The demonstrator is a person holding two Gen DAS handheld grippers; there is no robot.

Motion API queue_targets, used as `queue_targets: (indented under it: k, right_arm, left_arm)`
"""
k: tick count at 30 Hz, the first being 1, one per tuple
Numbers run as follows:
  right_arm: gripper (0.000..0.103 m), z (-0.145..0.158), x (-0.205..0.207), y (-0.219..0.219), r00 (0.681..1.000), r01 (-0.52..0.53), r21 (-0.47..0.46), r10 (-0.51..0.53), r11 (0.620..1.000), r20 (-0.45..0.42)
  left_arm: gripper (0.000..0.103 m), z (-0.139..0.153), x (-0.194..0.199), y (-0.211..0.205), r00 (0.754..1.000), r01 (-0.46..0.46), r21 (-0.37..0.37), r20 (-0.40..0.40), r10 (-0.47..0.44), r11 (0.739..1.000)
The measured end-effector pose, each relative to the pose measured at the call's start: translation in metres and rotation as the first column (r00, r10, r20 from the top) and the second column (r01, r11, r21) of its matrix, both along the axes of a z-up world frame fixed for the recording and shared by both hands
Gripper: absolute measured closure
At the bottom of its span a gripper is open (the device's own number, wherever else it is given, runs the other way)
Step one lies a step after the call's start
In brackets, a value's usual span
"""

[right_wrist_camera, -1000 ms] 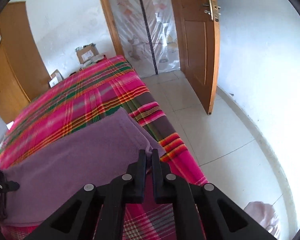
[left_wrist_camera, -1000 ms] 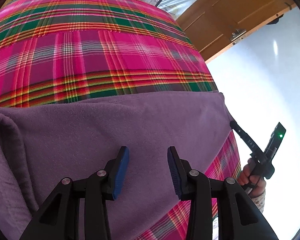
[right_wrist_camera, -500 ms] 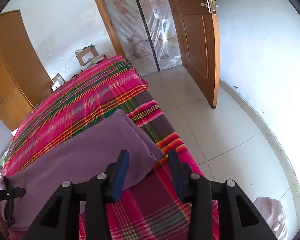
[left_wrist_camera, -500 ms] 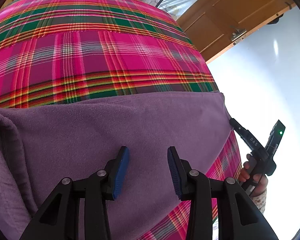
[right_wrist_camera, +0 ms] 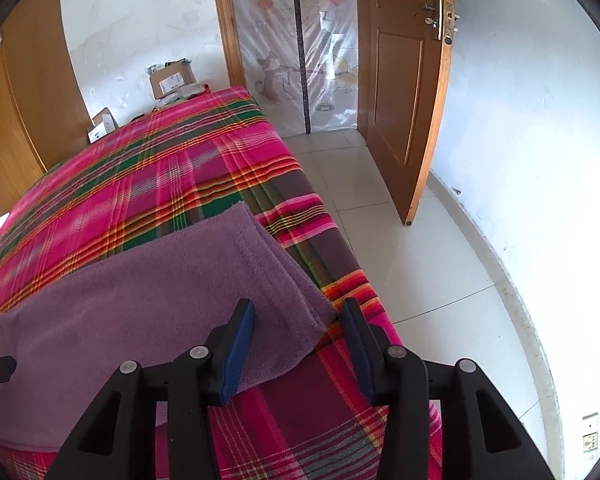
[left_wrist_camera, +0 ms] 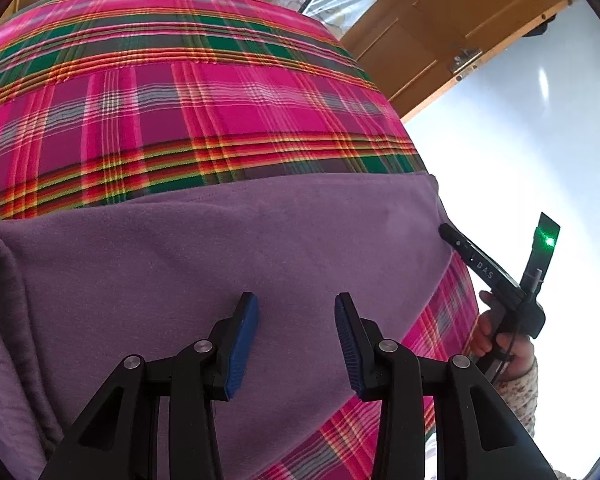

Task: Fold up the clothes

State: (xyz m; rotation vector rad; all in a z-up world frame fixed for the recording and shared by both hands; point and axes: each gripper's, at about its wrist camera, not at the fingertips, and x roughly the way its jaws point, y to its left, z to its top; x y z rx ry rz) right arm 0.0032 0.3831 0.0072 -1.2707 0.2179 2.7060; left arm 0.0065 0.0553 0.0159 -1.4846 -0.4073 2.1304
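While our left gripper (left_wrist_camera: 296, 340) hovers over the purple fleece garment (left_wrist_camera: 228, 264) with its jaws spread and empty, as it did a second ago, nothing has shifted in the left wrist view: the garment lies flat on the plaid bedspread (left_wrist_camera: 204, 116), bunched at the left edge. The right gripper (left_wrist_camera: 496, 276) shows at the garment's far corner.

In the right wrist view the change is plain. Our right gripper (right_wrist_camera: 300, 336), clamped shut a second ago, now stands released, its jaws straddling the garment's (right_wrist_camera: 172, 304) near corner above the bedspread (right_wrist_camera: 160, 184). We judge a fold has just been laid down, and both grippers are free for the next one.
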Motion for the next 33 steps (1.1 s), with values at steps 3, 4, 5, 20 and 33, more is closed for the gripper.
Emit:
queue_targets:
  k: [3,4,5,20,33]
  right_arm:
    - [0.077,0.000,-0.001,-0.002,1.000,-0.028,-0.003,0.028,1.000,-0.004]
    - [0.086,0.000,-0.001,-0.004,0.999,-0.039,-0.003,0.039,0.999,-0.005]
    - [0.088,0.001,-0.002,-0.007,0.999,-0.051,0.007,0.051,0.999,-0.005]
    - [0.093,0.020,0.013,-0.033,0.992,-0.094,0.058,0.099,0.994,-0.083]
    - [0.093,0.073,0.037,-0.087,0.955,-0.198,0.128,0.220,0.972,-0.197]
  left_arm:
    - [0.061,0.000,0.001,0.001,1.000,0.003,0.001,-0.001,-0.003,1.000]
    - [0.061,0.000,0.001,0.002,1.000,0.005,0.002,0.000,-0.005,1.000]
    - [0.061,0.000,0.002,0.002,1.000,0.006,0.002,0.000,-0.006,1.000]
    - [0.061,0.001,0.008,-0.002,1.000,0.029,0.036,0.010,-0.029,0.999]
    - [0.061,0.007,0.018,-0.015,1.000,0.028,0.069,0.011,-0.029,0.997]
